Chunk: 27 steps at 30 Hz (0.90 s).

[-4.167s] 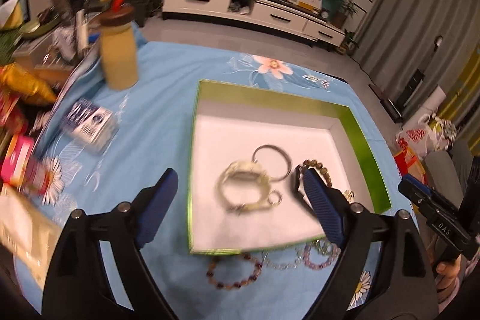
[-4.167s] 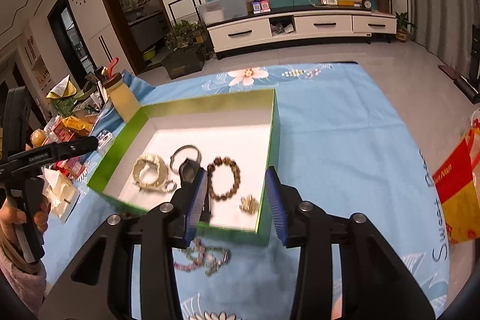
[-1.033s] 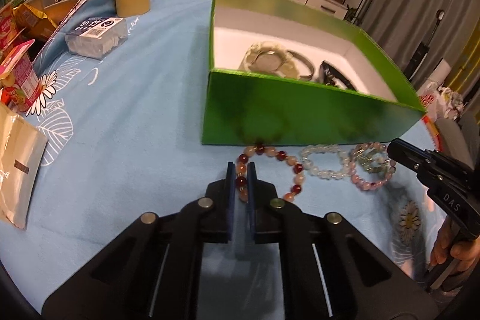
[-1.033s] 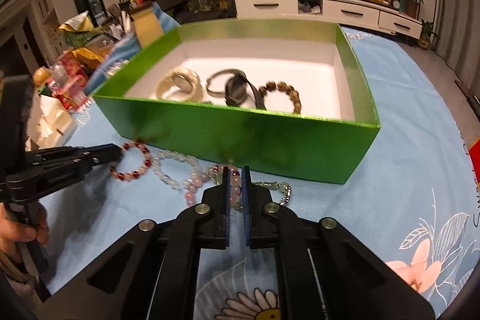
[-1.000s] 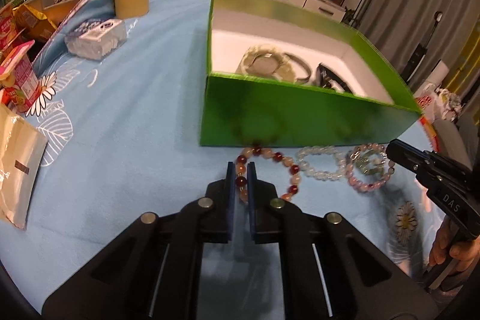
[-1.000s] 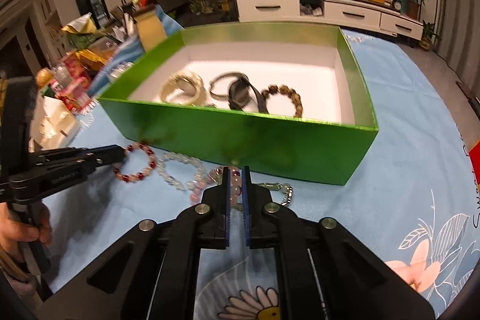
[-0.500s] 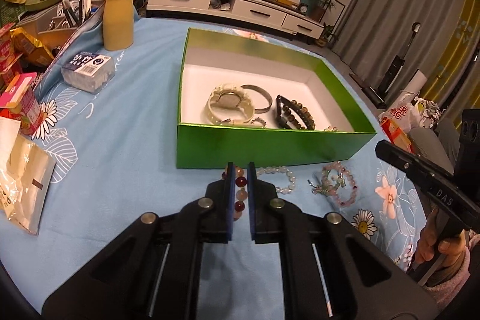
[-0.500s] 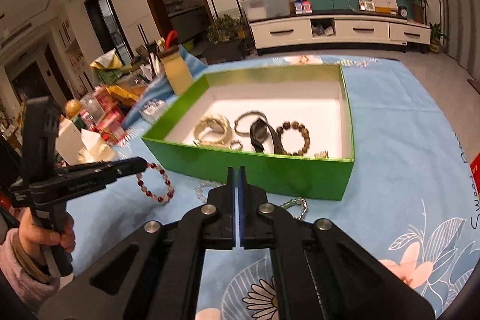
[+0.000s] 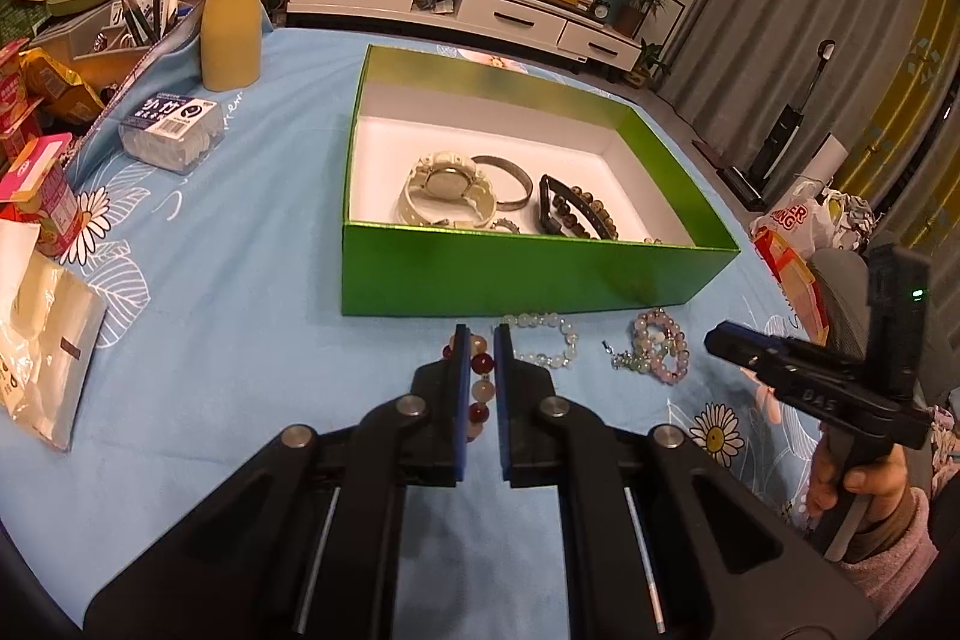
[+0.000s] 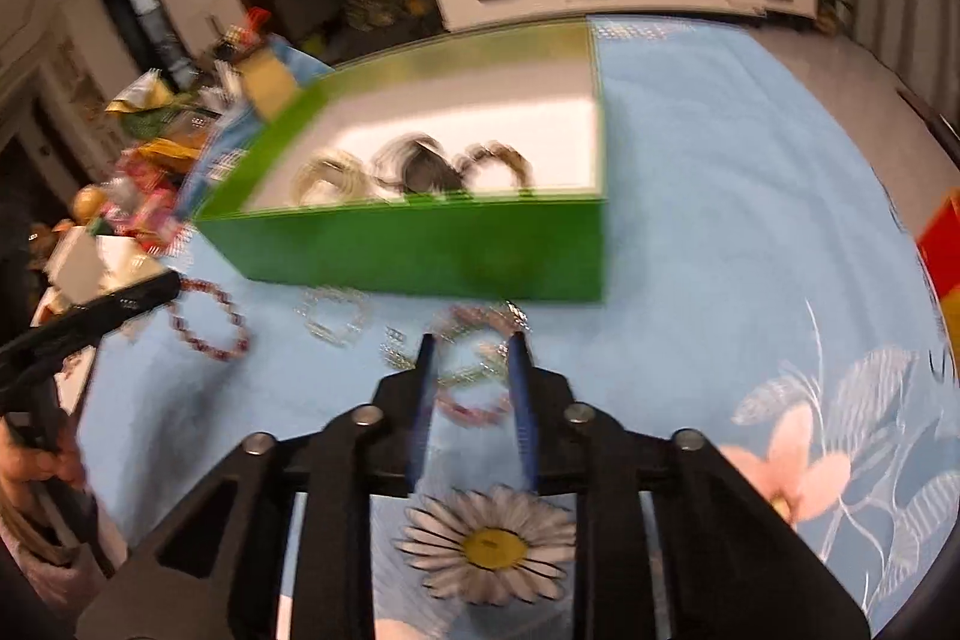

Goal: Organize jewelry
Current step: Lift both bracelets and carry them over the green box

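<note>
Red-and-amber bead bracelet (image 9: 480, 381) is pinched in the left gripper (image 9: 481, 340), just before the green box (image 9: 528, 274) on the blue cloth (image 9: 240, 328). Right gripper (image 10: 469, 349) is spread apart — blurred — around a pink bracelet (image 10: 471, 403) on the cloth.

Black linkages, blue fingers (image 9: 461, 400), pink sleeve (image 9: 894, 559)

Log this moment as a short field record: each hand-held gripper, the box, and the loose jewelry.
left hand-held gripper: shut on red bead bracelet
right hand-held gripper: open over pink bracelet, view blurred
green box: holds white watch, bangle, brown beads
on cloth: white bead bracelet
</note>
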Tool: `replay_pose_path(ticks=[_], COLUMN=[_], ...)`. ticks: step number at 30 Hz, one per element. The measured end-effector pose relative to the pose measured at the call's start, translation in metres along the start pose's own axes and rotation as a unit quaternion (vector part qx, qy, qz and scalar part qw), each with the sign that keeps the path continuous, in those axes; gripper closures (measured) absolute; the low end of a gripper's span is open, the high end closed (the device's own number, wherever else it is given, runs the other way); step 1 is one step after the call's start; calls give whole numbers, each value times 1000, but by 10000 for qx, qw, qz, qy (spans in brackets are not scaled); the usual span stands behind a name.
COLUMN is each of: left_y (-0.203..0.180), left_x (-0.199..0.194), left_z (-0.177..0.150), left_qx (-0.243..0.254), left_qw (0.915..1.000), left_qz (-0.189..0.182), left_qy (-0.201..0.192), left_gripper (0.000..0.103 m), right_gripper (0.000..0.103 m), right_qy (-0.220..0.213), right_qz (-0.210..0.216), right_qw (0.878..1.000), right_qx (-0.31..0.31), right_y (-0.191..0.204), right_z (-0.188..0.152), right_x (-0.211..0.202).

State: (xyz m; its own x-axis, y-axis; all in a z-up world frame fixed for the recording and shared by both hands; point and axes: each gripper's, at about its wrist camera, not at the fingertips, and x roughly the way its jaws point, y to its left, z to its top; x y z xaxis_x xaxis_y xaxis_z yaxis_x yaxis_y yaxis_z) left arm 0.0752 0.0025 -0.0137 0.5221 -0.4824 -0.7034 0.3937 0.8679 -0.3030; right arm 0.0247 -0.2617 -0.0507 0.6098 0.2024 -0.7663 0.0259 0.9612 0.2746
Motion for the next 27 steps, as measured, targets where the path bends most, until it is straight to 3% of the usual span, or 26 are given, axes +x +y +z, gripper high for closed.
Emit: replay_pose_path(ticks=[6, 11, 12, 15, 27], left_y=[-2, -2, -2, -2, -2], left_x=[4, 5, 6, 6, -13], left_z=[-3, -3, -3, -3, 5], left_qx=[-14, -5, -6, -2, 1], left_qw=[10000, 10000, 10000, 10000, 9998], left_qz=[-9, 7, 8, 9, -85], left_qy=[54, 62, 67, 62, -154], left_gripper=[96, 96, 96, 96, 96], right_gripper=[73, 74, 89, 96, 96], right_qy=[187, 112, 103, 60, -898], right_qz=[-146, -425, -529, -567, -494], right_qw=[9996, 9986, 9976, 9965, 9889], right_qx=[161, -287, -426, -611, -1078], right_y=[-6, 11, 13, 19, 42], right_z=[-9, -6, -7, -10, 5], right_x=[16, 25, 27, 25, -40])
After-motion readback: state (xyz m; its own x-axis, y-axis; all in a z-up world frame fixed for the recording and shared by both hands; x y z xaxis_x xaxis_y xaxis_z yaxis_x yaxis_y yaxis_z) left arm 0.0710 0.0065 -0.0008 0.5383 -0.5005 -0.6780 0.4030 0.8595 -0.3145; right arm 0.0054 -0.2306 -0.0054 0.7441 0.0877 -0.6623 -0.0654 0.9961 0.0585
